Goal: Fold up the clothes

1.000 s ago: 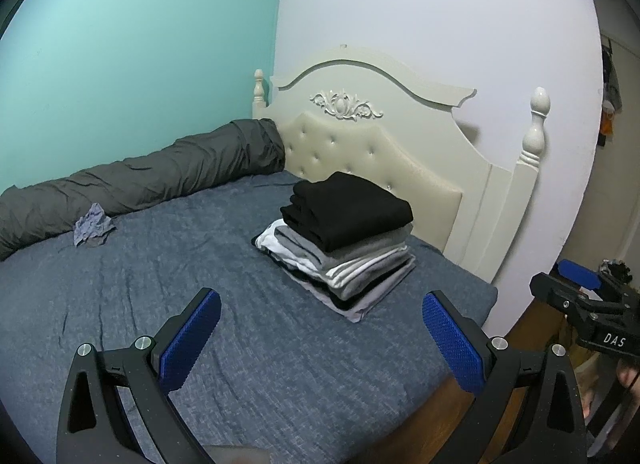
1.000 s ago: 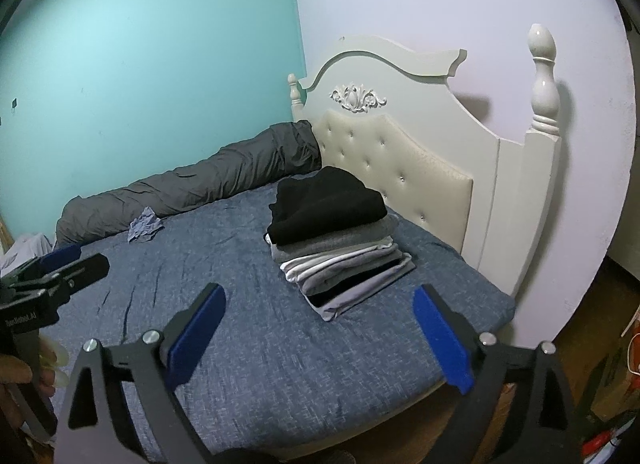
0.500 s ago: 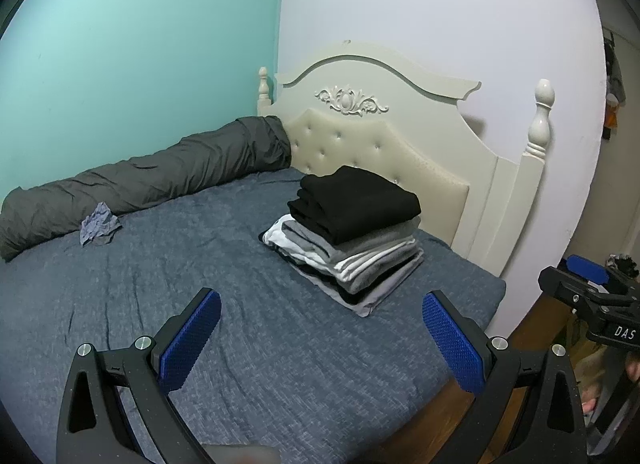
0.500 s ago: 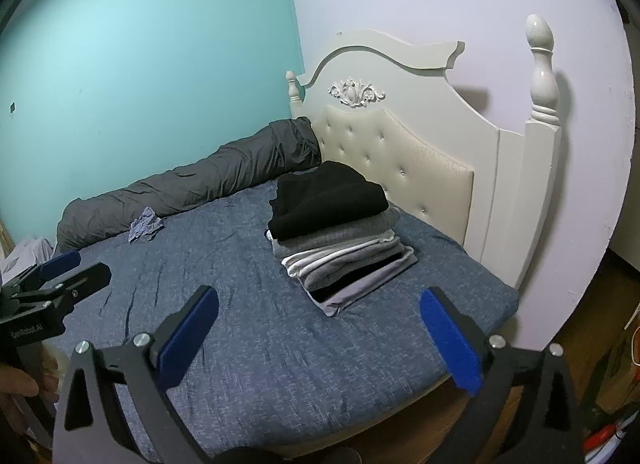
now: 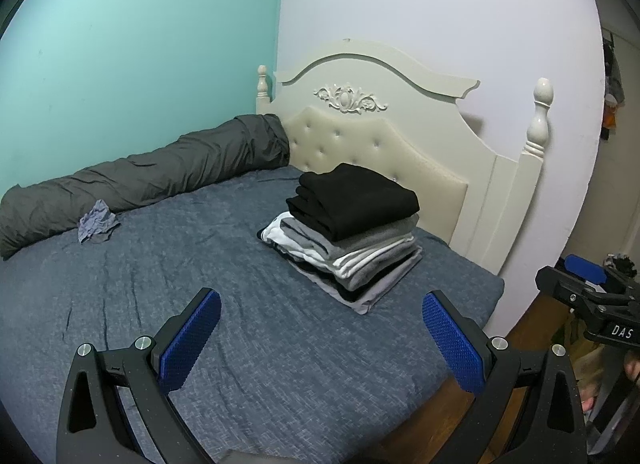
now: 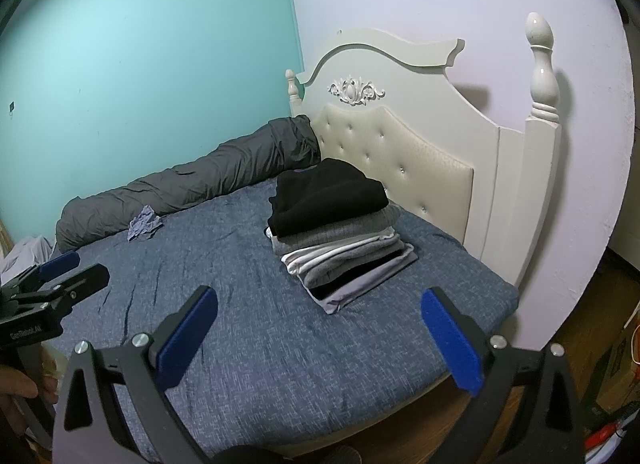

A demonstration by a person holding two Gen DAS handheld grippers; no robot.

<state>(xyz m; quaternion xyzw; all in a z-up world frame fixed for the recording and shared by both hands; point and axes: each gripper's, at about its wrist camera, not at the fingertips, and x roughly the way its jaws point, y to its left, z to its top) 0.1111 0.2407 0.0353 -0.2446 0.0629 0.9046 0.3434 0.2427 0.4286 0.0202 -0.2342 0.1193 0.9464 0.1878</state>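
I hold my left gripper (image 5: 320, 338) above the foot-side part of the bed (image 5: 120, 296), its blue pads spread wide apart with nothing between them. My right gripper (image 6: 318, 338) hangs near the bed's right edge, likewise spread wide and empty (each tool shows at the margin of the other's view, the right one off to the side over the floor).

The stack of folded clothes (image 5: 344, 232) sits on the blue cover near the bed's head-end right corner, just in front of the padded cream headboard (image 5: 384, 144). A black garment (image 6: 328, 196) lies on top; grey and white pieces are layered beneath it, and the lowest grey piece juts out toward the right edge.

A long dark grey rolled duvet (image 5: 152, 176) runs along the bed's far edge against the teal wall (image 5: 140, 44), reaching the headboard at one end. Just beside it, on the cover, lies a small crumpled blue-grey cloth (image 5: 98, 222), well apart from the stack.
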